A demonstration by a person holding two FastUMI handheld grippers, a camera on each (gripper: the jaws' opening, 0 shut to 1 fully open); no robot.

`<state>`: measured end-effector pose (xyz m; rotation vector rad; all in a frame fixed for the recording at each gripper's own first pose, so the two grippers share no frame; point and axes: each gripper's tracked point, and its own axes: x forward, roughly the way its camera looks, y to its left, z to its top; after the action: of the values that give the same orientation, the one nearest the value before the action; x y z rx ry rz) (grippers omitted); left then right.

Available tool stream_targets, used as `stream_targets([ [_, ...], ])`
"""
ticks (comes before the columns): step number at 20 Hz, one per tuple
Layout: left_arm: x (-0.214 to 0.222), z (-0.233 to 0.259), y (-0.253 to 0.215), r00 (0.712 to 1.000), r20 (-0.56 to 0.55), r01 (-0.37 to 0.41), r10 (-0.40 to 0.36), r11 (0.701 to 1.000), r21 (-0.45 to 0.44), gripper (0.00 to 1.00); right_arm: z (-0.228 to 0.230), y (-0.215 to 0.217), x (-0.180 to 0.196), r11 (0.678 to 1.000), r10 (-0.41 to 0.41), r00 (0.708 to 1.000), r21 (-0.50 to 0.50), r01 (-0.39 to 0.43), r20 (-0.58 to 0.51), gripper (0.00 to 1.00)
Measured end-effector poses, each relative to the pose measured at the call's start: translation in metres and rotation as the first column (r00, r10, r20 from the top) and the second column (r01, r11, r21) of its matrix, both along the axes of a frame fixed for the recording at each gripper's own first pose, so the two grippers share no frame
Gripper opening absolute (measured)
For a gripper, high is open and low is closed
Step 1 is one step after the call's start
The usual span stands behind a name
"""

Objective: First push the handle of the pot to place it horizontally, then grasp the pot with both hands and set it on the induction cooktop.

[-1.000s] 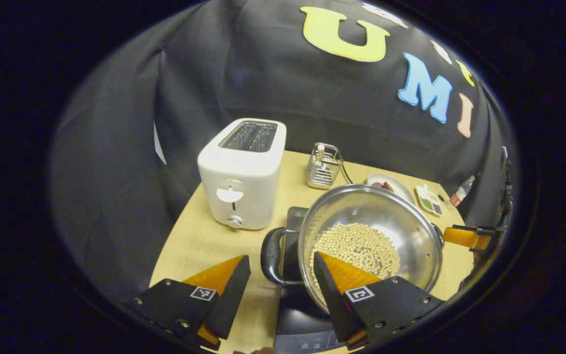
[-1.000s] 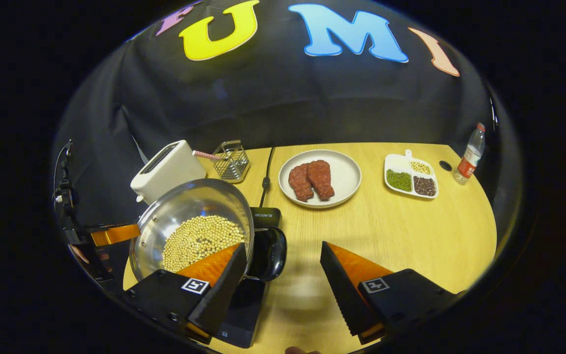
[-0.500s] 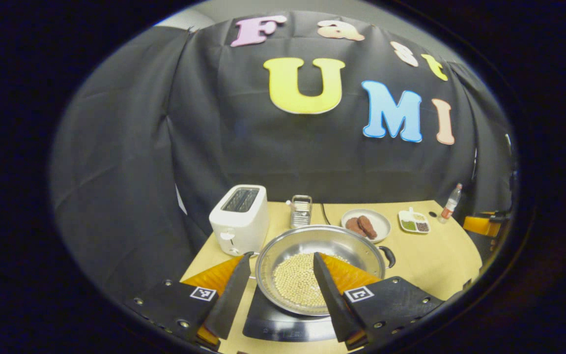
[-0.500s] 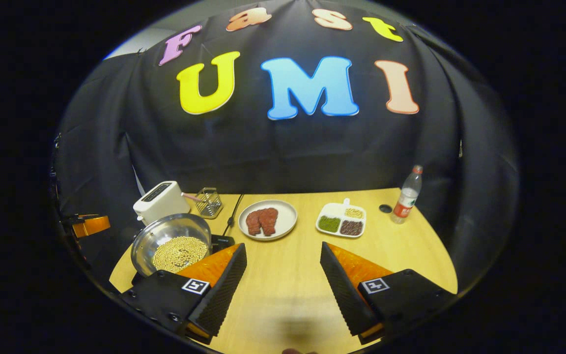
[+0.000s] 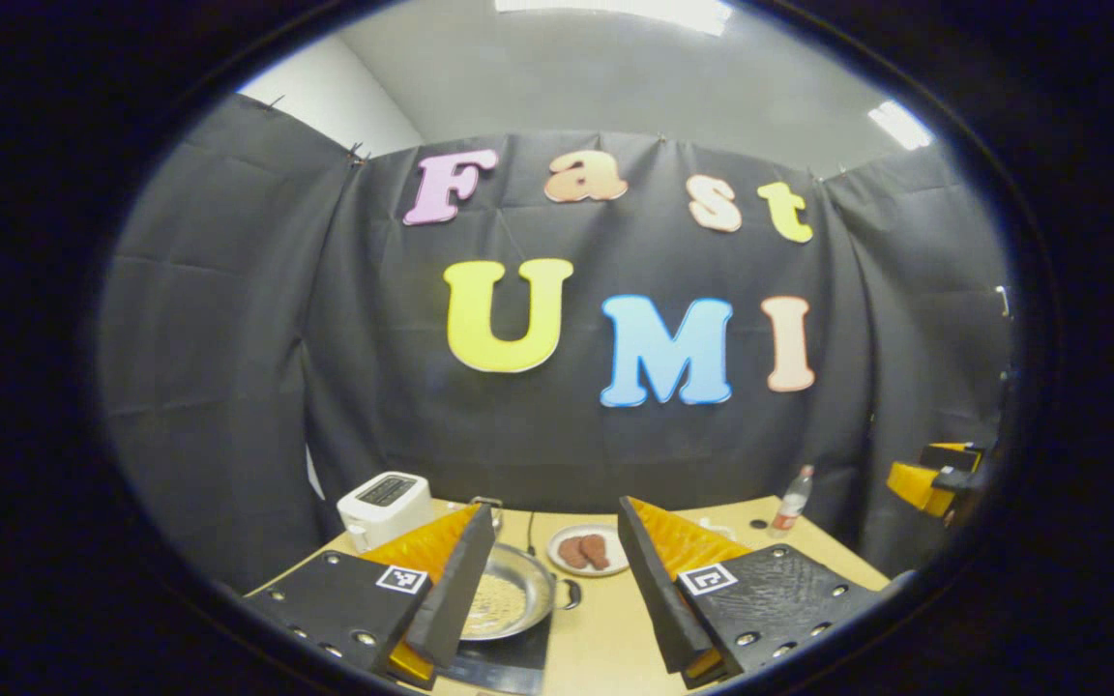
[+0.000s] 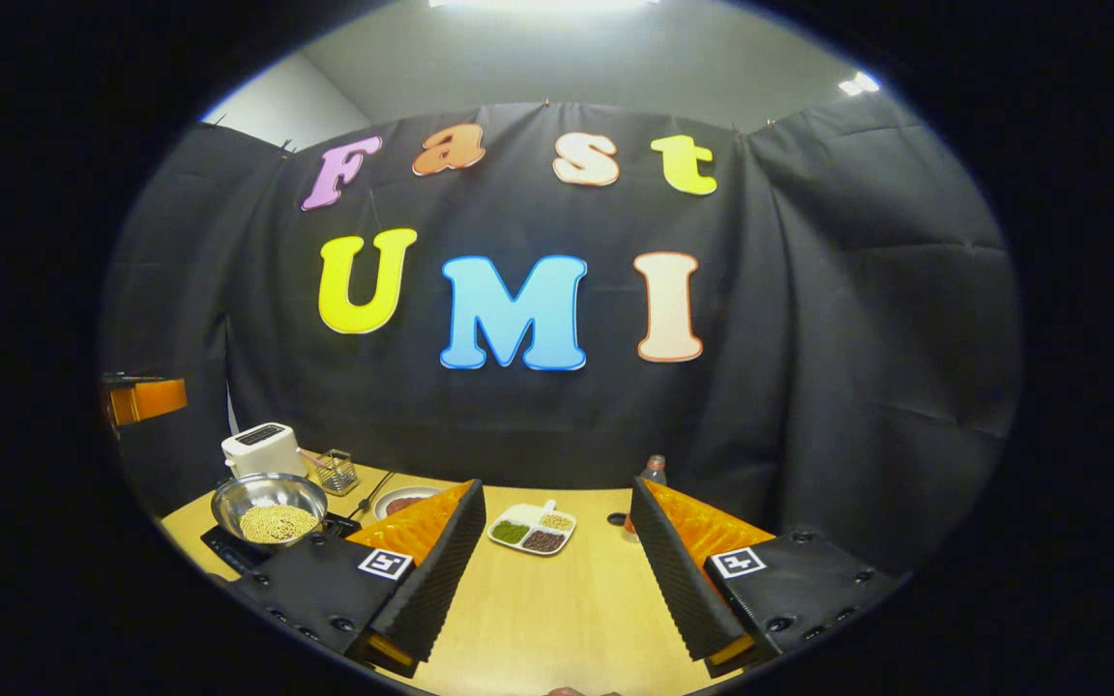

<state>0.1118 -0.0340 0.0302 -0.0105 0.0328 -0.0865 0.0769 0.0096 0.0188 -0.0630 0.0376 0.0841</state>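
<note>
- Left gripper view: left gripper (image 5: 547, 580) is up off the table (image 5: 605, 643), fingers spread wide, nothing between them.
- Same view: pot (image 5: 509, 604) sits on the cooktop (image 5: 509, 657) near the table's left front edge, beans (image 5: 494, 604) inside. Its left part is hidden behind one finger. One handle (image 5: 571, 592) sticks out on the pot's right side.
- Toaster (image 5: 383, 503) at the back left corner. Plate (image 5: 588, 551) with two pieces of meat mid-table, behind the pot. Bottle (image 5: 791, 501) at the back right.
- Right gripper (image 5: 934, 478) also shows far off at the view's right edge, well apart from the pot; can't read its jaws from here.
- Right gripper view: right gripper (image 6: 557, 570) is raised over the table (image 6: 538, 619) mid-front, fingers wide apart, empty.
- Pot (image 6: 269, 503) on cooktop (image 6: 228, 551) at the table's left end, beans (image 6: 277, 522) visible, nothing touching it.
- Toaster (image 6: 262, 447) behind the pot, wire basket (image 6: 337, 472) just right of it. Plate (image 6: 400, 503) partly hidden by a finger. Tray (image 6: 532, 528) between the fingers, mid-table. Bottle (image 6: 652, 469) peeks above the other finger.
- Left gripper (image 6: 143, 398) at that view's left edge, above and apart from the pot.
</note>
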Motion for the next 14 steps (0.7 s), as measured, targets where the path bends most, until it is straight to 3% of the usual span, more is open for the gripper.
stream_targets([
  [1,-0.014,0.004,-0.007,0.999,0.032,-0.005,0.005,1.0,0.005,0.77,0.0,-0.012,-0.007,1.0,-0.004,1.0,-0.002,0.004,0.017,0.96],
  [3,-0.04,0.005,-0.023,0.997,0.064,-0.04,0.039,0.999,0.013,0.76,-0.01,-0.029,-0.027,0.999,0.003,1.0,0.034,-0.003,-0.009,0.92],
  [5,-0.072,-0.006,-0.037,0.995,0.053,-0.081,0.081,0.997,0.011,0.76,-0.02,-0.037,-0.042,0.997,0.032,0.999,0.068,-0.03,-0.026,0.96],
  [7,-0.098,-0.026,-0.042,0.991,0.016,-0.129,0.129,0.992,-0.016,0.76,-0.03,-0.053,-0.053,0.996,0.027,0.999,0.081,-0.023,-0.042,0.92],
  [10,-0.129,-0.052,-0.048,0.99,-0.037,-0.134,0.133,0.991,-0.024,0.76,-0.029,-0.049,-0.078,0.988,0.059,0.998,0.143,-0.054,-0.032,0.96],
  [11,-0.136,-0.054,-0.042,0.99,-0.044,-0.137,0.136,0.99,-0.018,0.76,-0.032,-0.05,-0.082,0.989,0.049,0.998,0.144,-0.044,-0.034,0.93],
  [14,-0.145,-0.054,-0.033,0.993,-0.053,-0.108,0.106,0.994,-0.026,0.76,-0.044,-0.039,-0.096,0.991,0.028,0.997,0.134,-0.018,-0.075,0.96],
])
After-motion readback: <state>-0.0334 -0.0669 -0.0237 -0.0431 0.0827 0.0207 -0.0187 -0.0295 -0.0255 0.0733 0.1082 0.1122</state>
